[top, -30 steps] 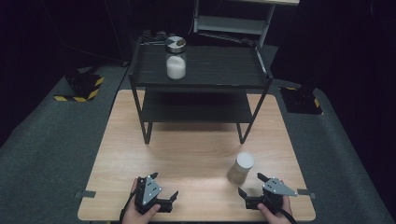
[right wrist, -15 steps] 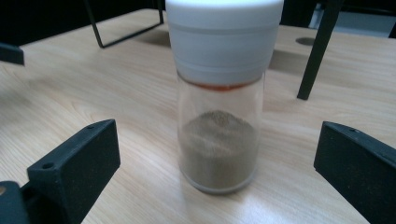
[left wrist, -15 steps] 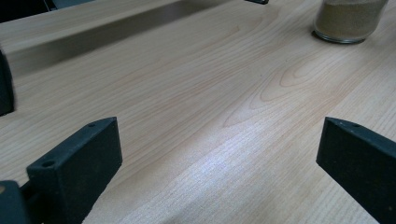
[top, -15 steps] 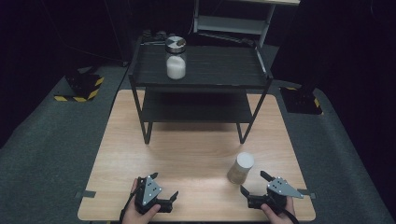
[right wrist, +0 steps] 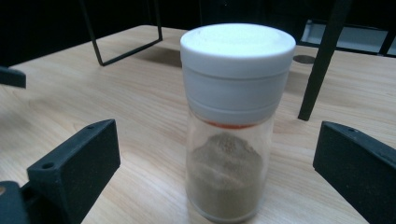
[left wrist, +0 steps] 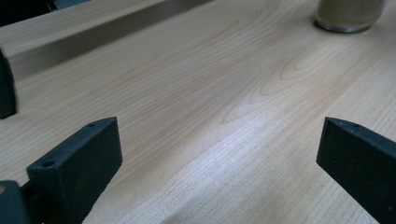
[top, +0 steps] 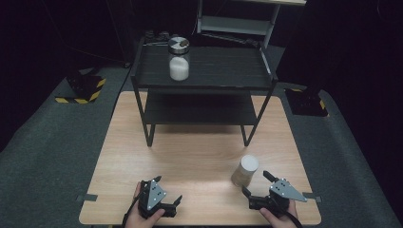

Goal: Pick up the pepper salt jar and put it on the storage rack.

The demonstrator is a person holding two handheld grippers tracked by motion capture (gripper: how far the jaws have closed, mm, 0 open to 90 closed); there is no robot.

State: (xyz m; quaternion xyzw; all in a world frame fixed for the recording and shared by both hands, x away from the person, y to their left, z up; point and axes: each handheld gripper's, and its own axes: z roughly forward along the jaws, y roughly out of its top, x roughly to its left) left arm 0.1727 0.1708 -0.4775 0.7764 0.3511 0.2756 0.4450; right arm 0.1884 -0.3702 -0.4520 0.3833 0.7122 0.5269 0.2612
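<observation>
A clear spice jar (top: 246, 171) with a white lid and brownish powder stands upright on the wooden table (top: 199, 156) at the front right. My right gripper (top: 255, 182) sits just behind it, open. In the right gripper view the spice jar (right wrist: 233, 126) stands a little ahead, centred between the wide-apart jaws of the right gripper (right wrist: 217, 158) and touching neither. My left gripper (top: 167, 189) rests open near the front edge, left of centre. In its own view the left gripper (left wrist: 217, 154) has bare wood between its jaws, and the spice jar (left wrist: 348, 16) shows far off.
A black two-level rack (top: 204, 71) stands on the far half of the table. On its top shelf is a glass jar (top: 178, 59) with a metal lid and white powder. Rack legs (right wrist: 322, 60) rise just beyond the spice jar. Grey carpet surrounds the table.
My right gripper has edged slightly forward toward the spice jar. The left gripper and both jars have stayed put.
</observation>
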